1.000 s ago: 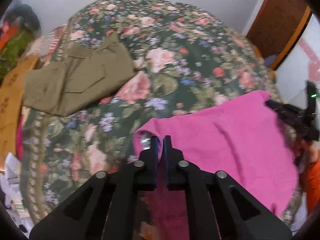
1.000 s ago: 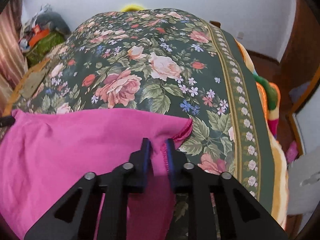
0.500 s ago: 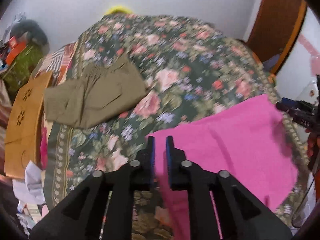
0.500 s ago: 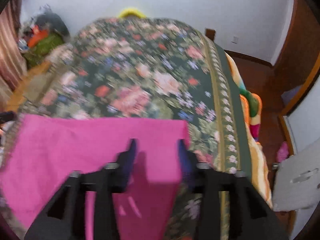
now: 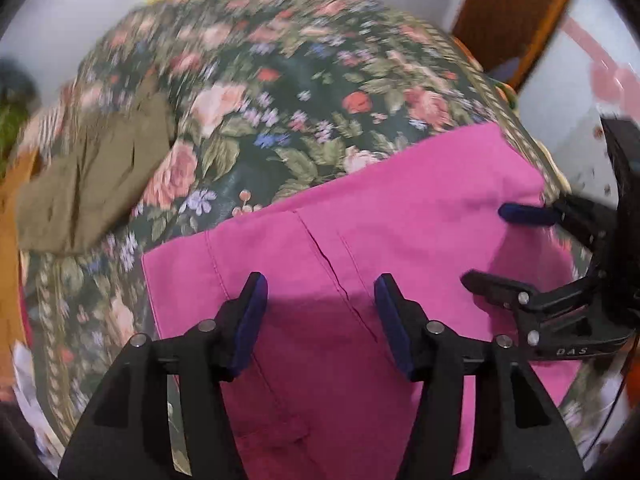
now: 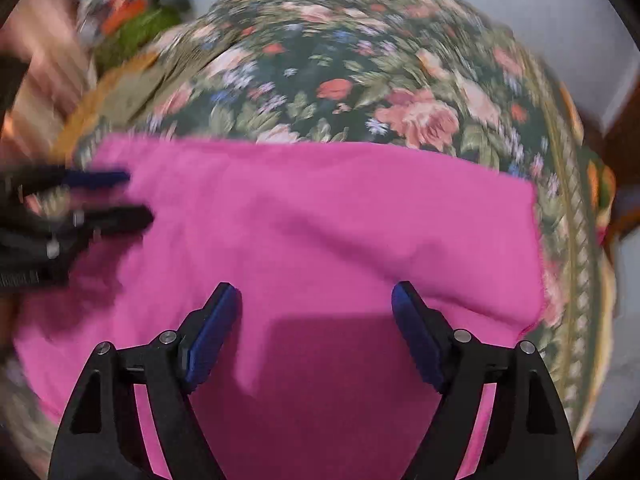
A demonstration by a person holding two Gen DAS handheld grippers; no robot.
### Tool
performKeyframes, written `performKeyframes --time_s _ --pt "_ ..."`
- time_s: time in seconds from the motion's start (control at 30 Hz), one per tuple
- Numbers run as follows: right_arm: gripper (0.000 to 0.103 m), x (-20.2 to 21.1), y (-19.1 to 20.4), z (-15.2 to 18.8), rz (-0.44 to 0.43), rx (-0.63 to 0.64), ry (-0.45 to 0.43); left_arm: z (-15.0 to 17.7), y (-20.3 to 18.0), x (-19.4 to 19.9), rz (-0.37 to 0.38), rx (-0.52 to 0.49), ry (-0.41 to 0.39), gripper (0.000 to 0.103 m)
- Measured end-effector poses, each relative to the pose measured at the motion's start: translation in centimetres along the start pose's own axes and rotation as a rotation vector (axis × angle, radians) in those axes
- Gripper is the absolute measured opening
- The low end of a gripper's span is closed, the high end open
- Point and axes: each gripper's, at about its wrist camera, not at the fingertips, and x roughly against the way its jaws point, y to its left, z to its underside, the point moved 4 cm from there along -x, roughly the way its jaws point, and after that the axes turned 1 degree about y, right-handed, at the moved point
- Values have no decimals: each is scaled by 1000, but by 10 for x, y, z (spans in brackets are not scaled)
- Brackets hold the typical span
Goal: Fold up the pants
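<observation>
Pink pants (image 5: 400,216) lie flat on the floral bedspread (image 5: 300,92), spread across its near part. They also fill the lower half of the right wrist view (image 6: 320,220). My left gripper (image 5: 320,292) is open and empty, just above the pants' left part. My right gripper (image 6: 316,300) is open and empty above the pants' right part. It also shows at the right edge of the left wrist view (image 5: 488,244), and the left gripper shows at the left edge of the right wrist view (image 6: 136,196).
Folded olive pants (image 5: 92,176) lie on the bed's far left. A wooden board (image 5: 8,200) stands at the left bedside. A wooden door (image 5: 516,12) is at the back right. Clutter (image 6: 132,20) sits by the far wall.
Both grippers were shut on the pink pants' edge a second ago. They have let go and opened, and the pants now lie flat on the bed.
</observation>
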Motion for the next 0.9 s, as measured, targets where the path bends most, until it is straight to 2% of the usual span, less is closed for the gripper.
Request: performKeyframes --time_s 0.07,0.13,0.23,0.43,0.6,0.77,0.9 --pt "83 6 10 10 31 57 1 6 -2 4 -8 -21 -9 60" --pt "84 11 9 20 1 42 11 13 -6 11 -39 -53 -24 60" --pt "84 20 6 34 -11 17 9 27 -11 21 -84 -83 -36 70" --pt "84 40 0 63 -41 -89 -10 54 -4 40 -74 -26 -49 78" --pt "84 53 -12 83 -64 -156 -15 78 0 55 -106 -6 -55 83" --pt "84 60 -23 101 -51 -205 -15 95 12 69 -63 52 -66 85" --pt "84 67 -29 113 -52 -241 -18 109 21 77 -62 81 -69 88"
